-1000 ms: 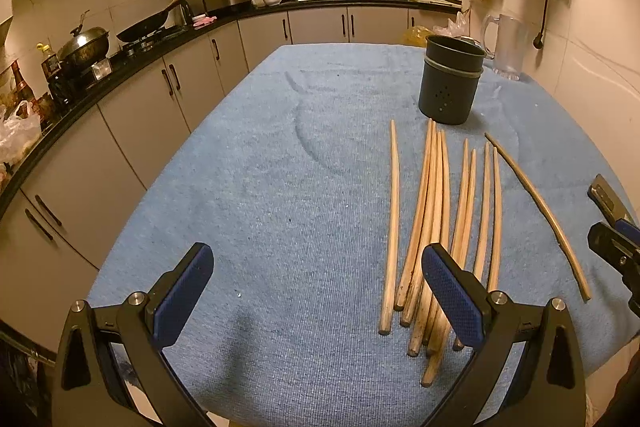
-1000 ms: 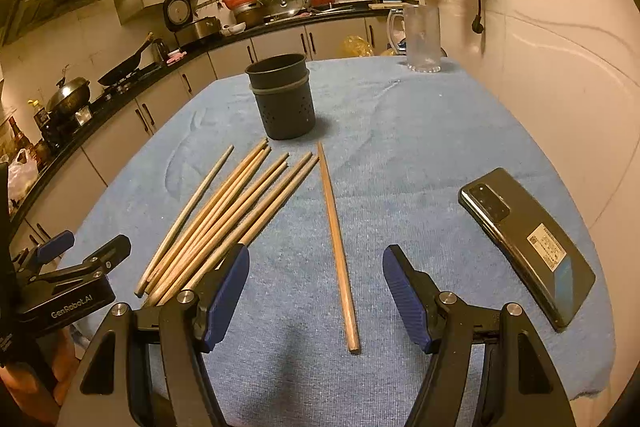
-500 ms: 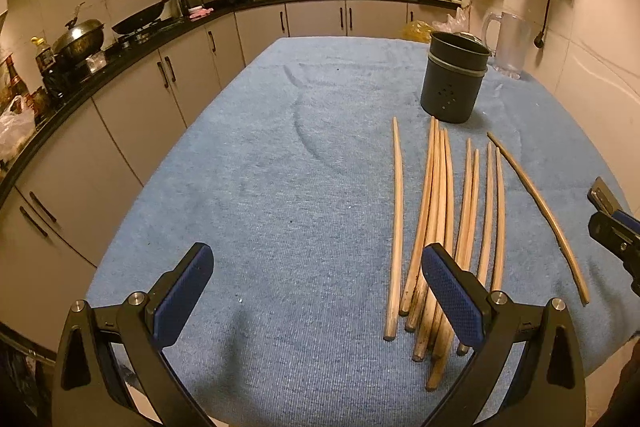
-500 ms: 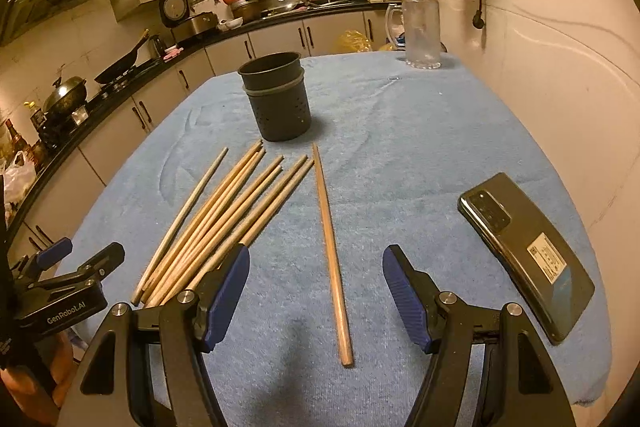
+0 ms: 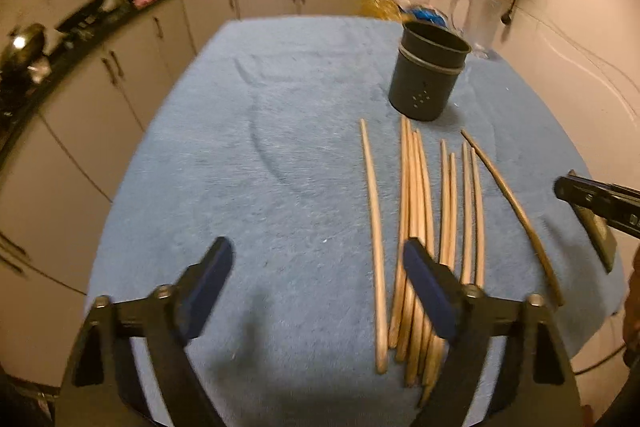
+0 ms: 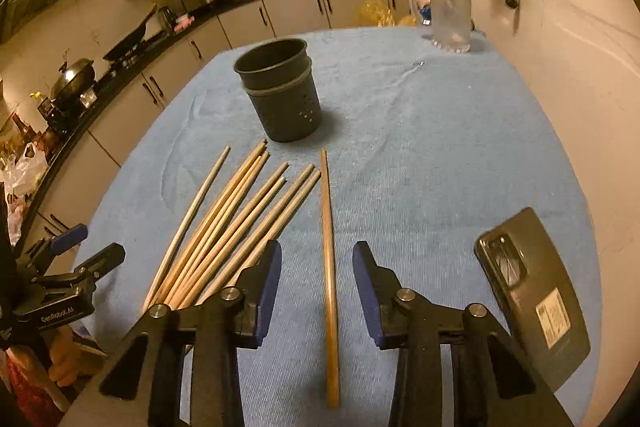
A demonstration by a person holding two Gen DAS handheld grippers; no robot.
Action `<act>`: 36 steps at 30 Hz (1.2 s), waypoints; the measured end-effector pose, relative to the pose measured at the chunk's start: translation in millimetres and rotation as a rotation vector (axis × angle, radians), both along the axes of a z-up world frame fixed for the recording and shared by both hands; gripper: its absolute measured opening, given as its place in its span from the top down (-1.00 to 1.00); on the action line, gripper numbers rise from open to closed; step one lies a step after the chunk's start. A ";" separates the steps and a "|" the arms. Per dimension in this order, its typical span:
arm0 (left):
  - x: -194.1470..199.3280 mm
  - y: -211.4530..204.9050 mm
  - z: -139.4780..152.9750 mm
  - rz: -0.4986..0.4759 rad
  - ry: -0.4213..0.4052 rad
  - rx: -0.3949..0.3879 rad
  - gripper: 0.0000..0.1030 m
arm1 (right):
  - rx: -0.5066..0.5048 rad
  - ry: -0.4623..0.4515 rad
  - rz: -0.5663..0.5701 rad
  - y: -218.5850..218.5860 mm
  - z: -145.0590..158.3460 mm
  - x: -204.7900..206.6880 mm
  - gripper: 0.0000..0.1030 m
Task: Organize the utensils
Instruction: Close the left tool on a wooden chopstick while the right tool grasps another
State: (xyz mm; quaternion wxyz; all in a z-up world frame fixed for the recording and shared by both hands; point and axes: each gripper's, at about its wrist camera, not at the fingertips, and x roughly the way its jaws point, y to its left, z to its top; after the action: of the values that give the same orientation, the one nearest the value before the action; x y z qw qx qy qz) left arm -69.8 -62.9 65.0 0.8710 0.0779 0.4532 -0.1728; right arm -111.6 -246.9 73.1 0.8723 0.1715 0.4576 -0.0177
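Lone chopstick (image 6: 329,267) between spread fingers (image 6: 269,279) of right gripper (image 6: 317,281); go low, squeeze middle; left gripper (image 5: 318,277) fingers spread, empty

table cover (image 6: 420,147): blue cloth, matt, finely ribbed weave
sticks (image 6: 224,227): bare pale wood, smooth, dull
holder (image 6: 284,99): dark grey, matt, looks like plastic, small holes in the wall
phone (image 6: 532,291): black, glossy back, paper sticker
jug (image 6: 450,13): clear, frosted-looking
right tool (image 6: 317,285): black plastic, blue pads, metal screws
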 end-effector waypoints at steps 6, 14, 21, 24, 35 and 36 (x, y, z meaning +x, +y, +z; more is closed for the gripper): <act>40.6 -15.3 -4.5 -0.038 0.096 -0.006 -0.49 | 0.055 0.093 0.006 -13.2 -13.4 41.9 0.29; 76.2 -26.3 -19.0 -0.029 0.198 -0.004 -0.15 | 0.071 0.173 0.012 -16.2 -35.6 78.5 0.43; 86.1 -42.7 -20.8 -0.072 0.205 0.017 -0.10 | 0.042 0.222 0.022 -12.9 -50.3 99.1 0.57; 92.9 -53.1 -25.6 -0.085 0.204 0.037 -0.09 | 0.021 0.245 0.032 -9.3 -54.4 105.2 0.62; 110.3 -88.1 -46.2 -0.096 0.204 0.165 0.86 | -0.111 0.250 0.062 8.2 -55.4 120.9 0.86; 110.3 -86.9 -46.3 -0.085 0.204 0.159 0.87 | -0.100 0.242 0.059 7.3 -55.3 120.3 0.86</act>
State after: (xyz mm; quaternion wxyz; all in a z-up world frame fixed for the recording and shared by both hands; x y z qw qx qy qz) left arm 40.6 -149.8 18.7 0.8034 0.1478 0.5480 -0.1801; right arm 8.7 -239.6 17.8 0.8183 0.1108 0.5629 -0.0356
